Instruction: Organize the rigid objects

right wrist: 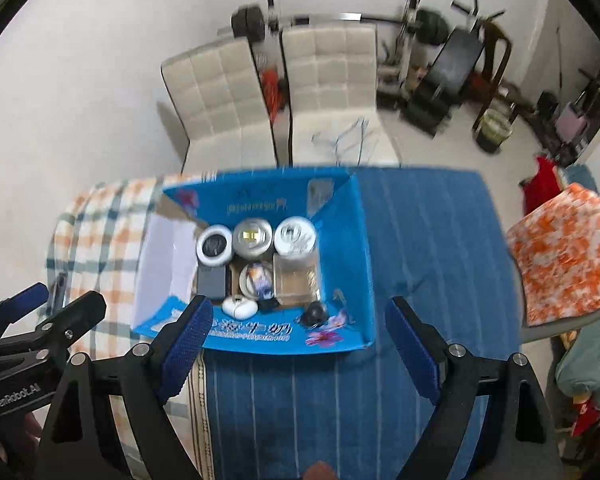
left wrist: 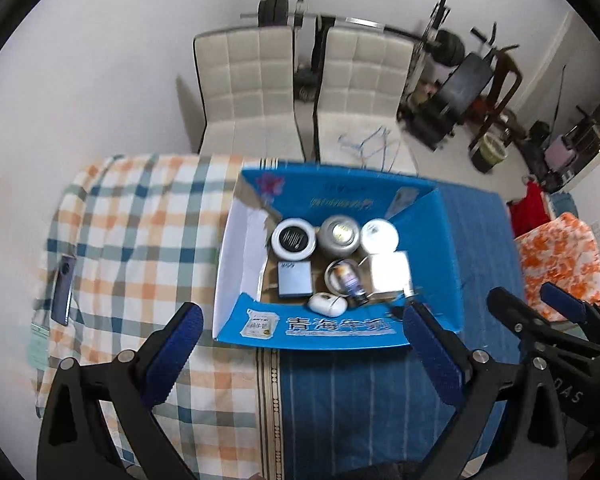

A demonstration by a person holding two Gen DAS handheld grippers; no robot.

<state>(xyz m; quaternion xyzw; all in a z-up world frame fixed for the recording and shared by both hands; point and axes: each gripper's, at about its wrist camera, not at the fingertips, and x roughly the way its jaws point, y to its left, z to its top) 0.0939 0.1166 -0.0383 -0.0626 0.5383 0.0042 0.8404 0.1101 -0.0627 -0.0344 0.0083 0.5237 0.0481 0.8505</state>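
Note:
A blue cardboard box [left wrist: 332,330] [right wrist: 256,336] stands open on the table. Inside are a black-topped white round tin [left wrist: 293,239] [right wrist: 215,246], a silver tin [left wrist: 339,236] [right wrist: 253,238], a white round tin [left wrist: 379,236] [right wrist: 295,237], a grey-blue flat case [left wrist: 295,279] [right wrist: 211,281], a small bottle lying in a ring [left wrist: 350,277] [right wrist: 259,276], a clear square box [left wrist: 391,273] [right wrist: 296,280], a white mouse-like item [left wrist: 327,303] [right wrist: 240,306] and a small black item [right wrist: 315,314]. My left gripper [left wrist: 300,356] is open and empty, held before the box. My right gripper [right wrist: 300,350] is open and empty too; it also shows in the left wrist view [left wrist: 540,304].
The table wears a plaid cloth [left wrist: 140,220] on the left and a blue striped cloth [right wrist: 420,240] on the right. A phone [left wrist: 63,289] lies on the plaid part. Two white chairs [left wrist: 252,92] [left wrist: 360,92] stand behind; an orange-patterned chair [right wrist: 564,252] is at right.

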